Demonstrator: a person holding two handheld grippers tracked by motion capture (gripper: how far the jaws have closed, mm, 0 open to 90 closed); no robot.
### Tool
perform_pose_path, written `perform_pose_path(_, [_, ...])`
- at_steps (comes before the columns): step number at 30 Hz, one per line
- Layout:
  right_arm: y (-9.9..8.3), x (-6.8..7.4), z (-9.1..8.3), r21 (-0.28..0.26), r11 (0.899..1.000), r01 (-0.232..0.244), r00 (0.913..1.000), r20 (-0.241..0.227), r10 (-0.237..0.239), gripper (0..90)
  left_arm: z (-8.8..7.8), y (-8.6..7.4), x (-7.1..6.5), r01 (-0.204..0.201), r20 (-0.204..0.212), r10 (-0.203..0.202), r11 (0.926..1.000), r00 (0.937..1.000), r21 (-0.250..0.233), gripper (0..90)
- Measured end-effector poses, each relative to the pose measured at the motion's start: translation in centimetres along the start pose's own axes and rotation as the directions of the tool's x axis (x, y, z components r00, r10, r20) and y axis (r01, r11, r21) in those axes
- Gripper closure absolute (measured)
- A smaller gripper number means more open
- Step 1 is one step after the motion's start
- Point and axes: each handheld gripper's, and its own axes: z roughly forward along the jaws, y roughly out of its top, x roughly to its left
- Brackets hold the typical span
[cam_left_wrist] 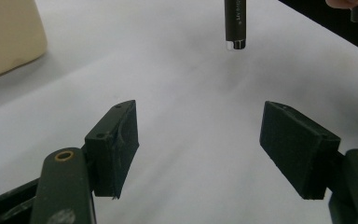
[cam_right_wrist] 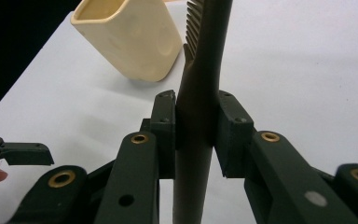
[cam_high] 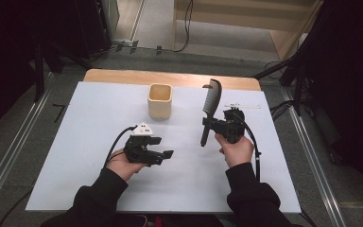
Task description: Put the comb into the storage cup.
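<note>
The right claw is clamped on the handle of a black comb, holding it upright above the white surface. In the right gripper view the two pads press the handle from both sides, with the teeth rising above them and the rest of the handle hanging below. In the high view the comb's toothed end points toward the far edge of the surface, and its lower end hangs clear of the sheet, just left of the right hand.

The left claw stands wide with nothing between its pads; in the left gripper view only bare white surface lies between them. It sits low over the near-left part of the surface, held by the left hand, and it is well apart from the comb.

A cream cup stands upright toward the far side, between the two claws and beyond them, touching neither. The lower tip of the comb handle appears in the left gripper view, near the top edge.
</note>
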Motion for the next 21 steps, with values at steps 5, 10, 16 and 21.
perform_pose_path(5, [0.1,0.2,0.0,-0.006,1.0,0.005,1.0,-0.008,-0.005,70.0,-0.4,-0.3,0.1,-0.008,-0.011,0.009,0.9997,0.9999,0.025,28.4])
perform_pose_path(10, [0.2,0.4,0.0,-0.011,1.0,0.015,0.9998,-0.013,-0.015,70.0,-0.9,-0.5,0.3,0.001,-0.02,0.0,0.9998,0.9998,0.021,28.4])
perform_pose_path(16, [0.4,0.6,0.1,-0.014,1.0,0.024,0.9995,-0.022,-0.025,70.1,-1.8,-0.7,0.1,-0.014,-0.032,0.015,0.9997,0.9994,0.022,28.4])
perform_pose_path(21, [0.5,0.9,0.3,-0.013,0.999,0.032,0.9989,-0.034,-0.033,70.0,-2.3,-0.9,0.3,-0.013,-0.041,0.014,0.9996,0.9991,0.025,28.4])
